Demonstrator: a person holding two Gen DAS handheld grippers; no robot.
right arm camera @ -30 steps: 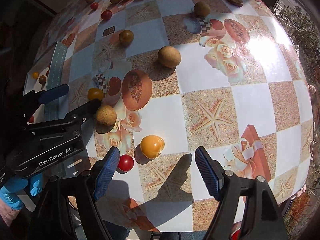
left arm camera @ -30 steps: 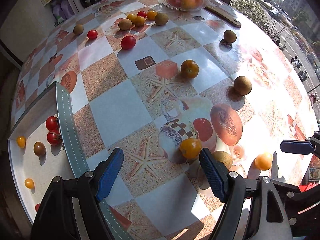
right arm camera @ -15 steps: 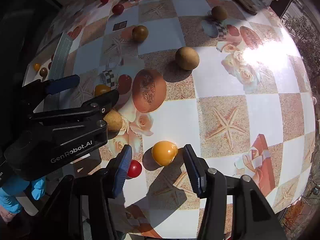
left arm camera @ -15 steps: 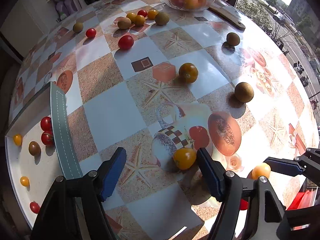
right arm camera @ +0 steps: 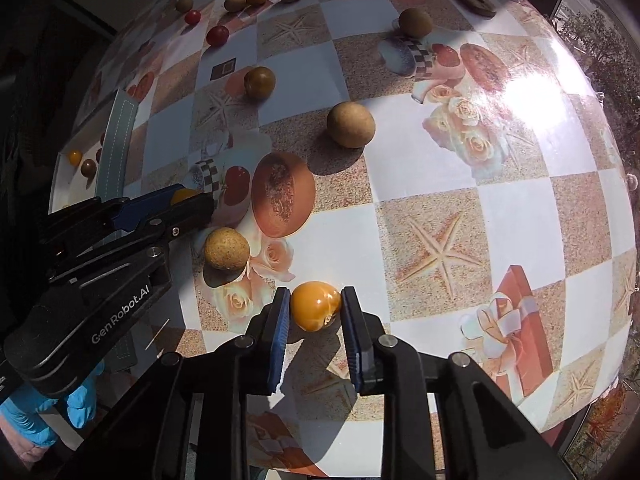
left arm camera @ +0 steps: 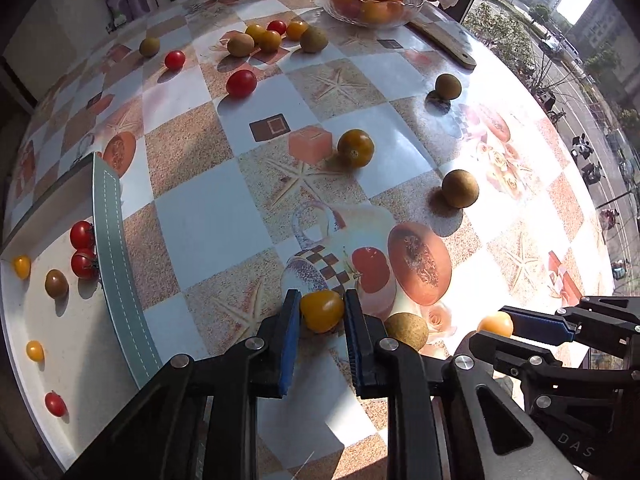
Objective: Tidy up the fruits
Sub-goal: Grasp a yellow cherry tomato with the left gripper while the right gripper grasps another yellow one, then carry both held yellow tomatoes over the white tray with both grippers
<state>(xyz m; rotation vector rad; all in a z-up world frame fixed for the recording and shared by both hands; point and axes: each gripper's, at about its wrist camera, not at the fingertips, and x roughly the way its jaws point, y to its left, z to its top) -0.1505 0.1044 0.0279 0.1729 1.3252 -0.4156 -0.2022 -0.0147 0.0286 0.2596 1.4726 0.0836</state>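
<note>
My left gripper [left arm camera: 322, 312] is shut on a yellow tomato [left arm camera: 322, 310] resting on the patterned table. My right gripper [right arm camera: 315, 312] is shut on another yellow-orange tomato [right arm camera: 315, 310], also at table level; that tomato shows in the left wrist view [left arm camera: 495, 323] between the right fingers. A white tray [left arm camera: 80, 344] at the left holds several small red, yellow and brown tomatoes. A brown round fruit [left arm camera: 406, 330] lies between the two grippers, and shows in the right wrist view [right arm camera: 226, 249].
More fruit is scattered on the table: an orange one [left arm camera: 355, 148], brown ones [left arm camera: 460, 194] [left arm camera: 448, 86], red tomatoes [left arm camera: 241, 83] and a cluster at the back. A glass bowl [left arm camera: 372, 20] of oranges and a wooden board [left arm camera: 444, 42] stand at the far edge.
Both grippers have moved forward over their tomatoes and closed on them; a second ago both were wide open.
</note>
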